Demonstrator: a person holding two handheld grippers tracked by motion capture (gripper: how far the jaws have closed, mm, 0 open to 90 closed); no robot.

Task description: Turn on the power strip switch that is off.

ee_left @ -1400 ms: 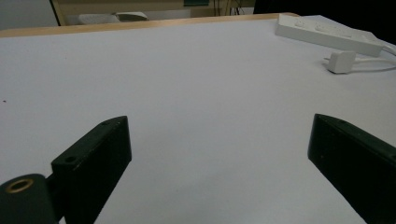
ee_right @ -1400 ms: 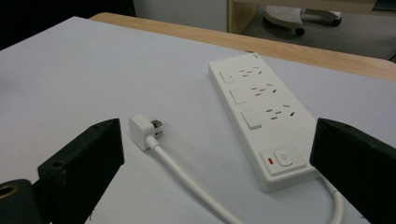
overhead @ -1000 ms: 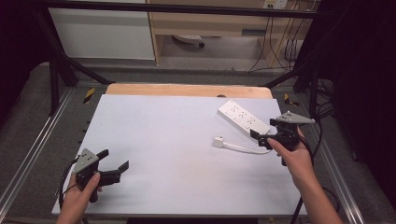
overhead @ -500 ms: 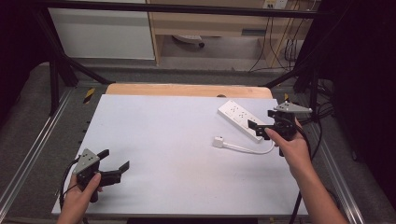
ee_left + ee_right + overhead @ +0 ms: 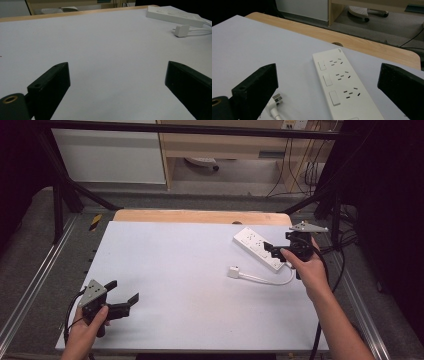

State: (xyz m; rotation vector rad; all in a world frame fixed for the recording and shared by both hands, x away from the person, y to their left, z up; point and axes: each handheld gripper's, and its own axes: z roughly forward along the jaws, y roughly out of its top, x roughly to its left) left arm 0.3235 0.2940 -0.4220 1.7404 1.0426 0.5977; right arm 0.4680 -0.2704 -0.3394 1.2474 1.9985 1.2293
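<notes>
— Where is the right tool (image 5: 274, 249) at this moment?

— Over the far right part of the table (image 5: 190, 270), held by the person's right hand (image 5: 306, 267). Its jaws stand wide apart and grip nothing. In the right gripper view the white power strip (image 5: 342, 87) lies between and beyond the two black jaws, with its three sets of sockets and three switches facing up.

— So the tool sits on the strip?

— I cannot tell whether it touches. From the high view the jaws are right at the near end of the power strip (image 5: 261, 248), which lies at a slant on the far right of the table, close to the wooden edge.

— And the cord?

— A white cable (image 5: 267, 280) curves from the strip's near end toward the left and ends in a white plug (image 5: 233, 271), lying flat on the table just near of the strip. The right gripper view shows the plug (image 5: 275, 100) beside the left jaw, prongs visible.

— The left tool (image 5: 124, 296)?

— At the near left corner of the table, held in the left hand (image 5: 90, 330), jaws spread wide and empty, well apart from the strip. The left gripper view looks across bare table, with the strip (image 5: 175, 16) and plug (image 5: 181, 30) far off at the upper right.
</notes>
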